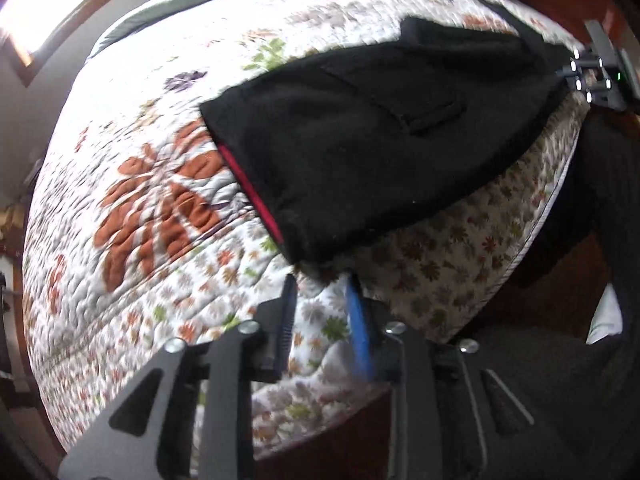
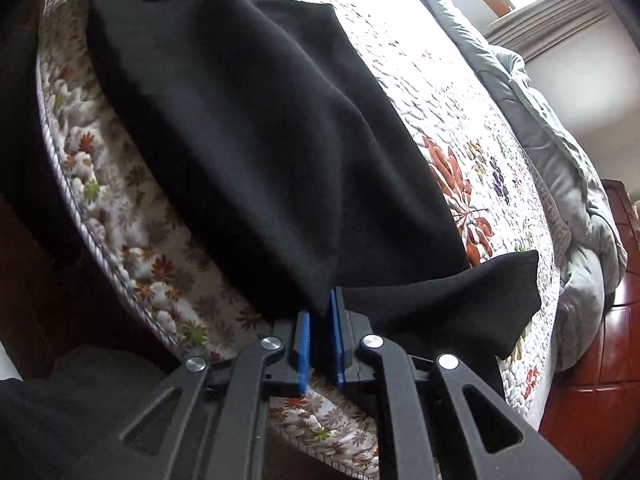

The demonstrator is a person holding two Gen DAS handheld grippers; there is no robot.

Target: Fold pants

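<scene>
Black pants (image 1: 360, 152) with a red inner waistband (image 1: 250, 196) lie along the near edge of a bed with a floral quilt (image 1: 160, 160). In the left wrist view my left gripper (image 1: 320, 284) is open, its jaws apart just below the waistband corner, not touching the cloth. The right gripper shows far right (image 1: 592, 76) at the other end of the pants. In the right wrist view my right gripper (image 2: 318, 312) is shut on a fold of the pants (image 2: 260, 140); a loose leg end (image 2: 480, 304) drapes to its right.
A grey comforter (image 2: 560, 184) is bunched at the far side of the bed. A red-brown wooden bed frame (image 2: 600, 360) stands at the right. The quilt's corded edge (image 2: 80, 220) hangs over the near side. A bright window (image 1: 48, 4) is at upper left.
</scene>
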